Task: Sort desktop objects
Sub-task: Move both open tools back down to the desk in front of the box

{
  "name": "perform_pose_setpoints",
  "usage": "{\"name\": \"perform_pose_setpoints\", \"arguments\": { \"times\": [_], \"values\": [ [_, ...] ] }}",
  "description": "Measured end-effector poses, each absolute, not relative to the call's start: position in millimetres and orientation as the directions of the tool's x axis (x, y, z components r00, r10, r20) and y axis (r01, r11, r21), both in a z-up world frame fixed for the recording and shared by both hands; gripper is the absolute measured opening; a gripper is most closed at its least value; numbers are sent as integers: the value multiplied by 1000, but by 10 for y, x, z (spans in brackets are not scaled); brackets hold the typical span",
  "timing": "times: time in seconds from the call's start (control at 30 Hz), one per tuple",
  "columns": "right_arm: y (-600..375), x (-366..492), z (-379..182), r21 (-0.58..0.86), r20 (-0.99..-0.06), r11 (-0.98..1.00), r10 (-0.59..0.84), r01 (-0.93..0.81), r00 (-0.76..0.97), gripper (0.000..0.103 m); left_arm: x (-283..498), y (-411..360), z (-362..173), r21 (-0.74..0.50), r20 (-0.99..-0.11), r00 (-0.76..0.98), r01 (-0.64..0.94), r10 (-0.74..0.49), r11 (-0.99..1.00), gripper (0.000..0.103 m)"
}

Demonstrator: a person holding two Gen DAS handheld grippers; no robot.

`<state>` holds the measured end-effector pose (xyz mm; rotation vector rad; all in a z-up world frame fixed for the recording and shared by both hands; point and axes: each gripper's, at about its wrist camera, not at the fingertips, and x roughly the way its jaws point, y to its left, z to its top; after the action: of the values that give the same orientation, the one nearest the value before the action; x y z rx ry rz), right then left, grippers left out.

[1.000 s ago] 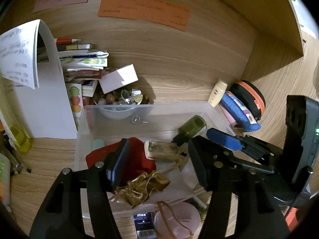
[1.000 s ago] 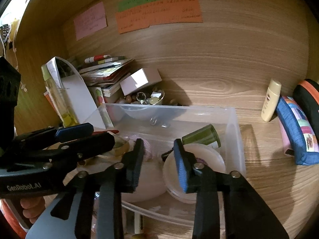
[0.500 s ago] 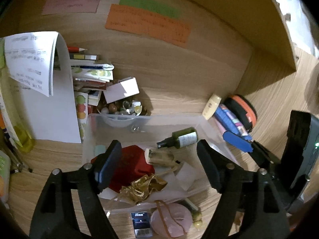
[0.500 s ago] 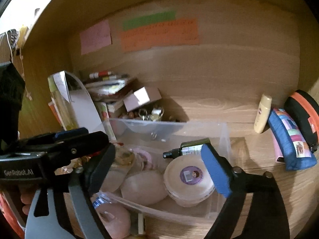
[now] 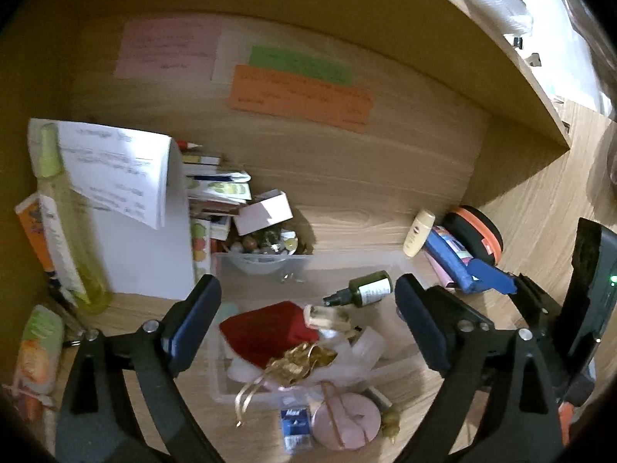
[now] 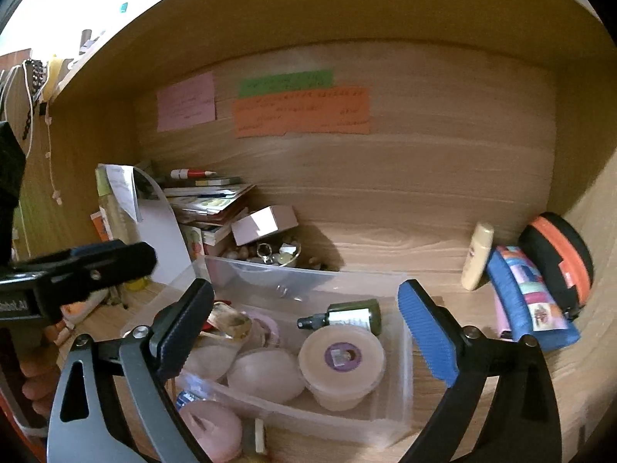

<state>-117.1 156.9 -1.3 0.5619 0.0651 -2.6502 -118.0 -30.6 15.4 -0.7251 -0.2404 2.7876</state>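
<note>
A clear plastic bin (image 5: 266,260) (image 6: 405,351) stands on the wooden desk. In it lie a dark green spray bottle (image 5: 362,290) (image 6: 347,315), a red pouch (image 5: 266,328), a gold ribbon bag (image 5: 300,359), a small amber bottle (image 5: 327,317) (image 6: 229,322), a round lidded tub (image 6: 341,359) and a pink egg-shaped case (image 6: 266,374). My left gripper (image 5: 308,308) is open and empty above the bin. My right gripper (image 6: 306,332) is open and empty above the bin, and its arm shows in the left wrist view (image 5: 489,274).
A cream tube (image 5: 418,227) (image 6: 478,256), a blue pencil case (image 6: 528,293) and a black-orange case (image 6: 559,258) lie right of the bin. Books, a small box (image 6: 264,225), a bead bowl (image 5: 266,241), paper (image 5: 115,169) and a yellow-green bottle (image 5: 65,231) crowd the left. A pink compact (image 5: 343,420) lies in front.
Both grippers opened wide and pulled back and up from the bin. The green spray bottle, released by the right gripper, now lies in the bin.
</note>
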Motion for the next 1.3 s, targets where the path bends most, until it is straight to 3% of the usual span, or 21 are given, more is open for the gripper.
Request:
{"name": "perform_pose_setpoints", "arguments": {
  "times": [0.13, 0.27, 0.6, 0.77, 0.8, 0.97, 1.3],
  "values": [
    [1628, -1110, -37, 88, -473, -893, -427, 441, -771, 96, -997, -452, 192, -246, -452, -841, -204, 299, -947, 95],
    [1723, -928, -125, 75, -505, -906, -395, 417, -767, 96, -828, -584, 139, -205, -446, -867, -144, 223, -968, 97],
    [1728, -739, -576, 21, -618, -915, -329, 403, -714, 96, -781, -712, -450, -127, -612, -779, -68, 133, -990, 97],
    [1750, -748, -810, 73, -687, -897, -361, 435, -630, 94, -807, -706, -726, -80, -687, -720, -53, 94, -995, 97],
    [1750, -741, -837, 82, -694, -893, -370, 442, -618, 92, -809, -699, -769, -74, -699, -710, -47, 86, -996, 97],
    [1661, -776, -994, 125, -749, -863, -406, 490, -524, 65, -850, -646, -919, -88, -756, -645, -74, 115, -993, 97],
    [1471, -827, -1095, 93, -781, -835, -399, 543, -480, 45, -919, -328, -992, 4, -777, -623, -150, 91, -989, 97]
  ]
}}
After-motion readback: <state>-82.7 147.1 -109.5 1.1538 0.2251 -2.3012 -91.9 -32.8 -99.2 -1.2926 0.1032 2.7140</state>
